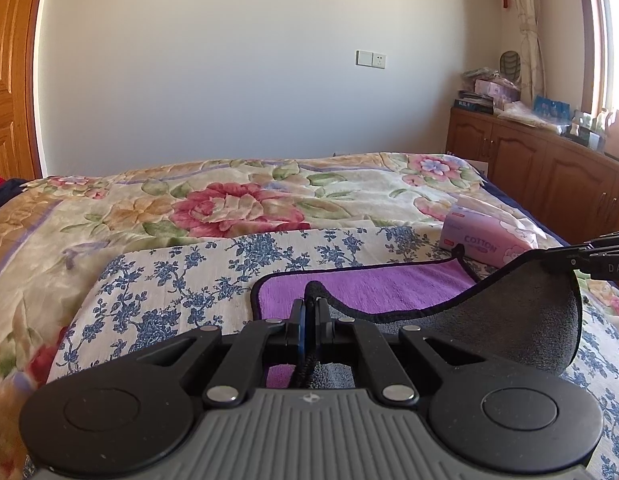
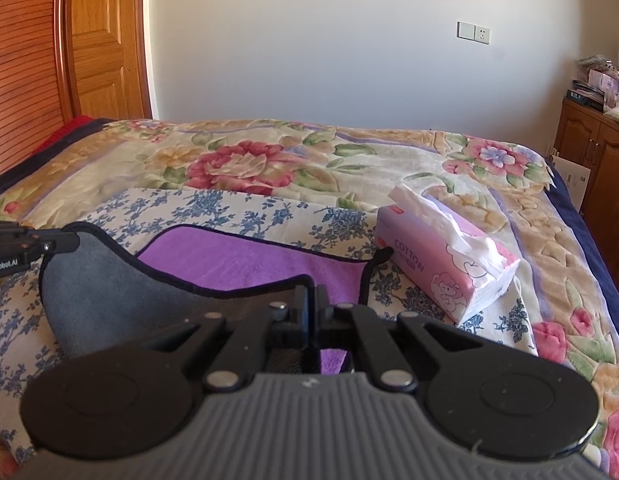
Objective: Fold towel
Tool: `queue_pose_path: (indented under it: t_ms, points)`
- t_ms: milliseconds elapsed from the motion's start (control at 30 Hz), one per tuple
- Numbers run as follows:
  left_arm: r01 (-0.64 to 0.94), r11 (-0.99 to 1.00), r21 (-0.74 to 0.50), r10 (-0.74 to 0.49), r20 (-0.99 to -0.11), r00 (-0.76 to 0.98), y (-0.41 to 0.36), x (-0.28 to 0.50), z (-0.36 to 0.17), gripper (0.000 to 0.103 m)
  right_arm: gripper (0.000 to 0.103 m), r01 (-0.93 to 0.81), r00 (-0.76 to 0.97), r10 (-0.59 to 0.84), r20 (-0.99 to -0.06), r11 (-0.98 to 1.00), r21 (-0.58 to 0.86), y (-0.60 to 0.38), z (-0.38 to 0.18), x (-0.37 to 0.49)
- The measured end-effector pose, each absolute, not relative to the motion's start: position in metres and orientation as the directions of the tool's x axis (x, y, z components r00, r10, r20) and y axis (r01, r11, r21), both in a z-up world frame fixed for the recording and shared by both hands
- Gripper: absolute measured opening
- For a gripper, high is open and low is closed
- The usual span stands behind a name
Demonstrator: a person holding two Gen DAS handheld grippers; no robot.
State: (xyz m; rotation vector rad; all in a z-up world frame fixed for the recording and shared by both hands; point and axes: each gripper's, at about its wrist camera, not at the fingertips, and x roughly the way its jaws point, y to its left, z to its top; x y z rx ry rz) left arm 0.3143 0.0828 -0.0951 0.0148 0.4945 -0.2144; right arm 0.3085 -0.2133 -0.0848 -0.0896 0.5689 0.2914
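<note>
The towel [image 1: 369, 290] is purple on one face and grey on the other, with a dark hem. It lies on a blue-flowered cloth [image 1: 181, 280] on the bed. My left gripper [image 1: 309, 304] is shut on the towel's near edge and lifts it. My right gripper [image 2: 311, 294] is shut on the same near edge further right, and shows in the left wrist view [image 1: 565, 258]. The lifted edge shows its grey underside [image 2: 109, 292] hanging between both grippers. The left gripper shows at the left of the right wrist view [image 2: 65, 242].
A pink tissue pack [image 2: 441, 264] lies on the bed just right of the towel, also in the left wrist view [image 1: 485, 236]. A floral bedspread [image 1: 237, 204] covers the bed. A wooden cabinet [image 1: 549, 164] with clutter stands at the right; a wooden wardrobe [image 2: 105, 40] at the left.
</note>
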Motion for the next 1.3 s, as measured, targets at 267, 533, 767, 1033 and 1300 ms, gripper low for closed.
queue_pose_path:
  t_ms: [267,533,767,1033,1300]
  points:
    - [0.222,0.974,-0.030,-0.210,-0.472,0.856,0.079,0.328,-0.096,0.005,0.003,-0.295,0.803,0.246,-0.542,0.955,-0.003,-0.213,-0.088,0.322]
    - [0.227,0.974,-0.023,-0.212,-0.463,0.861,0.076,0.339,-0.093,0.005,0.003,-0.295,0.816,0.250,-0.521,0.956,-0.002,-0.213,-0.085,0.328]
    - [0.216,0.976,-0.032,-0.207,-0.456,0.866,0.079,0.345,-0.090,0.005,0.003,-0.293,0.825,0.245,-0.509,0.956,-0.015,-0.214,-0.082,0.333]
    - [0.215,0.976,-0.029,-0.205,-0.452,0.868,0.077,0.350,-0.089,0.005,0.003,-0.291,0.831,0.241,-0.501,0.956,-0.023,-0.215,-0.083,0.340]
    - [0.221,0.975,-0.015,-0.205,-0.445,0.872,0.071,0.358,-0.088,0.005,0.003,-0.289,0.837,0.238,-0.493,0.957,-0.029,-0.217,-0.084,0.347]
